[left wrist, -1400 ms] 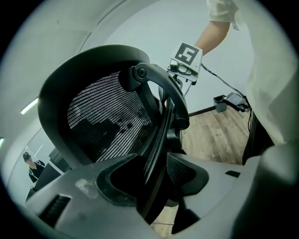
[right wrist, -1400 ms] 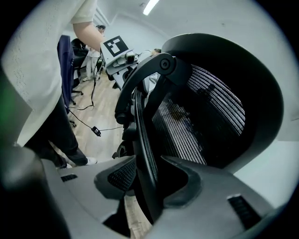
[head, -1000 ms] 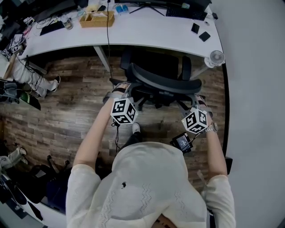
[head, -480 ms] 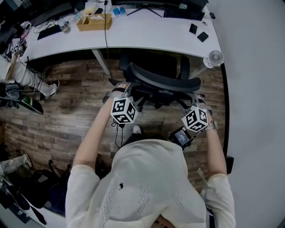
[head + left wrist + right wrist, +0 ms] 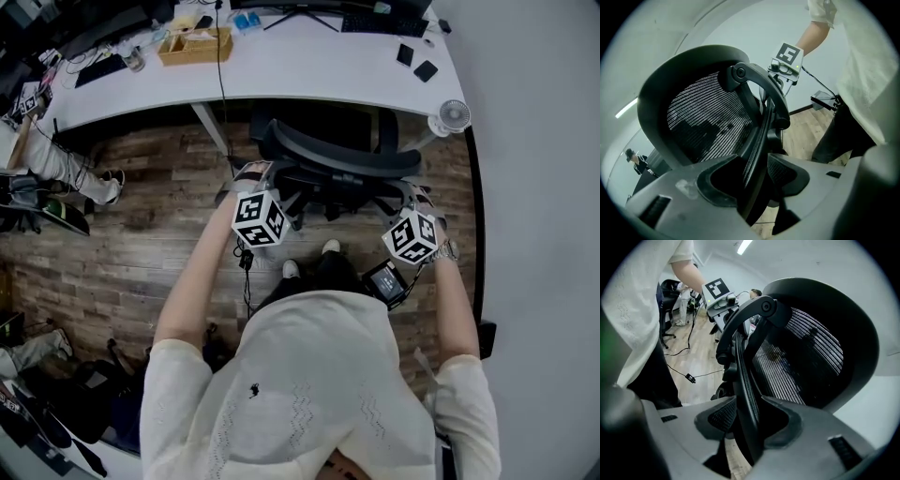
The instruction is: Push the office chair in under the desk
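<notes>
Where the white worktop [image 5: 309,67] curves, the office chair [image 5: 342,161] stands with its seat tucked beneath that worktop and its backrest [image 5: 708,122] just outside the edge. The left gripper [image 5: 757,180] is clamped on the backrest's left rim, the right gripper [image 5: 746,420] on its right rim.

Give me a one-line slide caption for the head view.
Left gripper and right gripper each clamp a side of the chair back, chair partly under the desk.
</notes>
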The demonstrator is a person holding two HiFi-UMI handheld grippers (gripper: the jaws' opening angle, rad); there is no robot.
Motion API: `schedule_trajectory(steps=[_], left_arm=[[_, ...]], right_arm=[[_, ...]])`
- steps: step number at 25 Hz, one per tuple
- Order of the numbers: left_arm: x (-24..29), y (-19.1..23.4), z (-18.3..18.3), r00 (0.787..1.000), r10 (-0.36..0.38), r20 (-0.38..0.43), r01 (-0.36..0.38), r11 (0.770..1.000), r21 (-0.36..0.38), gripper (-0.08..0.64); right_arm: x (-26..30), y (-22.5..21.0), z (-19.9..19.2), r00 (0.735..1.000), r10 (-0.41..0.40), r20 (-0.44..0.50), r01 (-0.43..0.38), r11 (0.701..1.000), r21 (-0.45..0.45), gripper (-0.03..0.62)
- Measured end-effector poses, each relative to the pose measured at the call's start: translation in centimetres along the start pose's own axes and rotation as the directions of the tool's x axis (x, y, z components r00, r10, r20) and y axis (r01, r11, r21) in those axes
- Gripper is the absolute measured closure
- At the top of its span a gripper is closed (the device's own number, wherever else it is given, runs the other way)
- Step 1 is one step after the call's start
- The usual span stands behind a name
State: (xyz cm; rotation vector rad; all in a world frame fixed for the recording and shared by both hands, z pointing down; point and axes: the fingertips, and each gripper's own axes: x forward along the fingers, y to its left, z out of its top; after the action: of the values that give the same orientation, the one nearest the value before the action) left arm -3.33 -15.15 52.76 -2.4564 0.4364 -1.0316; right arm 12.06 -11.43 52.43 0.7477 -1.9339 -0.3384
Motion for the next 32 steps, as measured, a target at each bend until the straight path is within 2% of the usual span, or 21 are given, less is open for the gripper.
schedule_trajectory(steps=[11,32], left_arm=[[1.0,1.4,-0.4,1.0,0.009,-0.006,-0.009,1.0,-0.005,0.362],[5.0,7.4,-1.7,1.0,0.016,-0.015,-0.016,1.0,-0.004,0.36]], right_arm=[[1.2,-1.5,-0.1,1.0,-0.006,0.003,0.006,1.0,-0.007,0.425],[5.6,-7.4,-0.4,1.0,-0.003,0.012,0.003,1.0,-0.024,0.426]])
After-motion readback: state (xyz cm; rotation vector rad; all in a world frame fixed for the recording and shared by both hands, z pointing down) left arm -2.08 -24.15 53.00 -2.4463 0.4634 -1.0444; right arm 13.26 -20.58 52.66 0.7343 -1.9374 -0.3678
